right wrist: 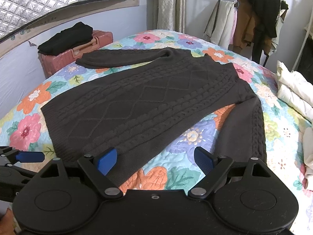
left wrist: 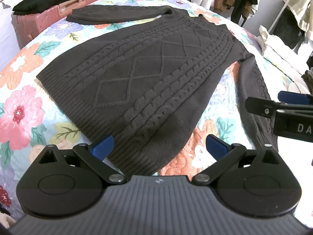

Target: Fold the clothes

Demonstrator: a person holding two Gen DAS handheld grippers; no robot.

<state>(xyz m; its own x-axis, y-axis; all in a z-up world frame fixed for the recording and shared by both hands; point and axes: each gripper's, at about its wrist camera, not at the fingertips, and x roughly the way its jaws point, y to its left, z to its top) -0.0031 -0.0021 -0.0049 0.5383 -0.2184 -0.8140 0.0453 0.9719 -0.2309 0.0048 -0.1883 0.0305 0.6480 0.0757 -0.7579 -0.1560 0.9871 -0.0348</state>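
A bed with a floral quilt [right wrist: 185, 137] fills the room in both views, and behind it stands a clothes rack [right wrist: 252, 19] with hanging garments. The left gripper [left wrist: 159, 146] hovers above the near edge of the bed with its two blue fingers [left wrist: 103, 145] wide apart and nothing between them; the ribbed hem of the sweater lies just under and in front of it. The right gripper [right wrist: 155, 157] is also spread wide and holds nothing; it is just beside the left one, over the quilt between the hem and the near sleeve. The dark cable-knit sweater [right wrist: 140, 101] lies flat on the quilt, front up, with the hem toward the grippers and the collar at the far side. One sleeve [right wrist: 117, 58] stretches to the left at the far end, the other sleeve [right wrist: 248, 129] bends down along the right side toward the cameras. Beyond the bed on the left stands a pink suitcase [right wrist: 64, 60] with folded black clothes [right wrist: 68, 37] on top. On the right edge of the bed lie cream-coloured clothes [right wrist: 293, 92].
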